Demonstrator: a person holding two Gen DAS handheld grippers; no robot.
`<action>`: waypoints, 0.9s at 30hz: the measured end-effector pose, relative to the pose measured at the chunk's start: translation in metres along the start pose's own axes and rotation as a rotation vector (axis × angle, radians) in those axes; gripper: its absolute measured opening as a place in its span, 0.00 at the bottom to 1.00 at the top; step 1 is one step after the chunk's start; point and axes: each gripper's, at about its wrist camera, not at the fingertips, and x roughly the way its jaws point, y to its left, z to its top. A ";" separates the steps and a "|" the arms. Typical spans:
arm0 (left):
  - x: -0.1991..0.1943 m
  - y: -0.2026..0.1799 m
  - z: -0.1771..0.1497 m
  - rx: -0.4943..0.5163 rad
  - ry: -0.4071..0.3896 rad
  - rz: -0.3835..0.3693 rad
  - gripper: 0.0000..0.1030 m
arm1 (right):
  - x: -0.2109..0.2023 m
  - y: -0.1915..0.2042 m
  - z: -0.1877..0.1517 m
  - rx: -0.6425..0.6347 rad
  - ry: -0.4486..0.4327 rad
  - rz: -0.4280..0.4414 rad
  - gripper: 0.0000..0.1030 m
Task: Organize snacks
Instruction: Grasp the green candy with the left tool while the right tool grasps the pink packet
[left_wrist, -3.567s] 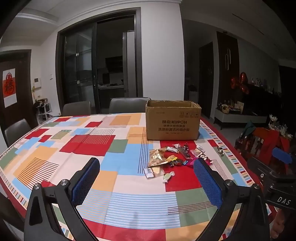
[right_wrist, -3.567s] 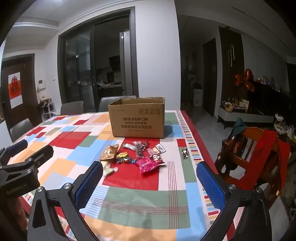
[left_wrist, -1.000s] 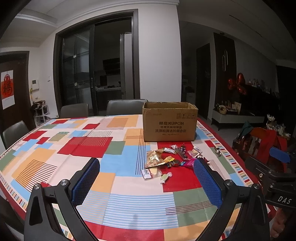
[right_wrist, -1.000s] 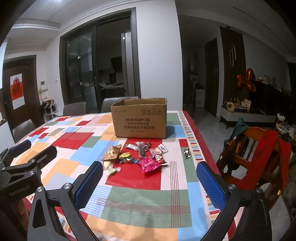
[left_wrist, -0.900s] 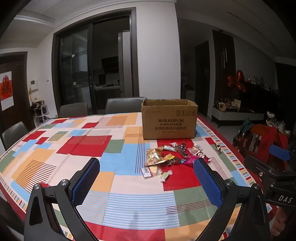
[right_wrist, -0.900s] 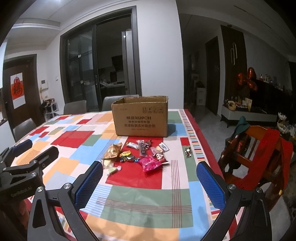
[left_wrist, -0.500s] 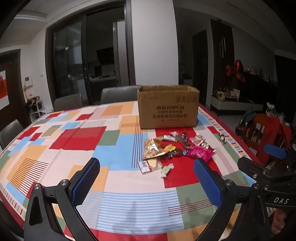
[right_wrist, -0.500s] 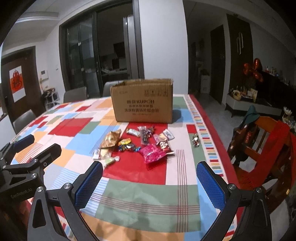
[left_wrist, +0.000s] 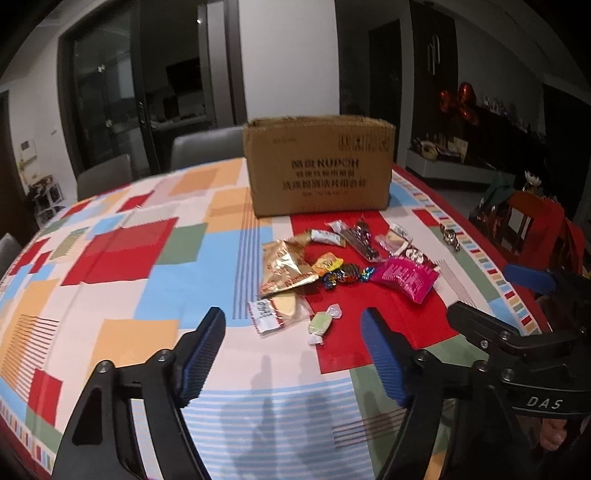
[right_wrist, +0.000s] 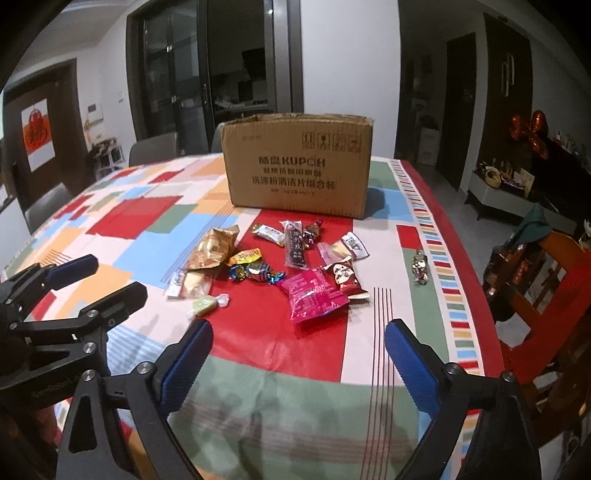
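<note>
Both grippers now sit lower and nearer the snacks (right_wrist: 280, 266), which lie loose on the surface (left_wrist: 122, 295) before the cardboard box (left_wrist: 319, 166); left gripper (left_wrist: 293, 354) and right gripper (right_wrist: 297, 365) jaws have just been closing, empty, still apart

The left black two-finger tool with blue pads (left_wrist: 291, 354) angles down over the patchwork-clothed surface (left_wrist: 110, 295), its jaws just narrowed with nothing between them. The right black blue-padded tool (right_wrist: 299, 365), beside it over the same surface, has also just narrowed slightly and holds nothing.
</note>
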 end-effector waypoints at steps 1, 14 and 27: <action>0.007 -0.001 0.001 0.004 0.012 -0.005 0.67 | 0.006 0.000 0.001 -0.006 0.010 0.001 0.88; 0.073 -0.006 -0.001 0.026 0.180 -0.067 0.40 | 0.071 -0.007 0.011 -0.052 0.130 0.010 0.75; 0.097 -0.015 -0.003 0.039 0.243 -0.108 0.23 | 0.095 0.002 0.014 -0.183 0.140 -0.003 0.69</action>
